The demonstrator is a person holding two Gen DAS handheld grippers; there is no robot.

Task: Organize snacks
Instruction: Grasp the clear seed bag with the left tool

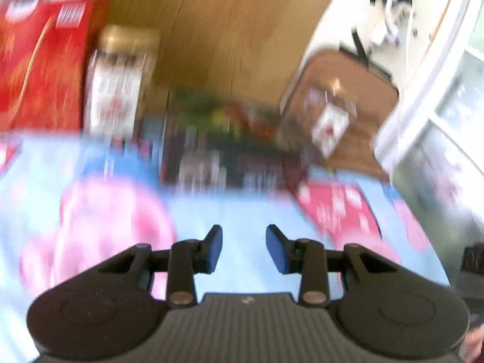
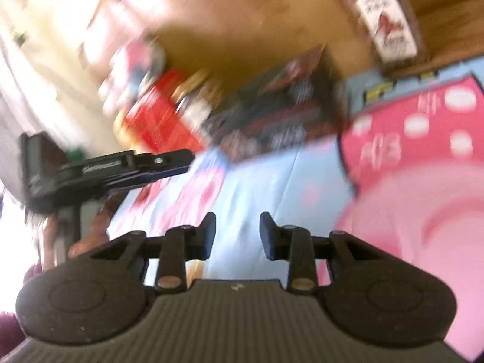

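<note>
Both views are motion-blurred. A large light-blue and pink snack box [image 1: 242, 211] lies flat close under my left gripper [image 1: 244, 243], which is open and empty above it. The same box [image 2: 408, 166] fills the right wrist view under my right gripper [image 2: 238, 233], also open and empty. Beyond it lies a dark snack box [image 1: 217, 145], also shown in the right wrist view [image 2: 281, 115]. A red box [image 1: 39, 69] and a jar with a white label [image 1: 118, 81] stand at the left. The left gripper [image 2: 121, 172] shows at the left of the right wrist view.
All of this rests on a wooden tabletop [image 1: 230, 30]. A brown basket-like container [image 1: 341, 115] holding a small clear packet sits at the table's right edge. A bottle with a white label [image 2: 384, 21] stands at the far right in the right wrist view. A red packet [image 2: 160, 118] lies further left.
</note>
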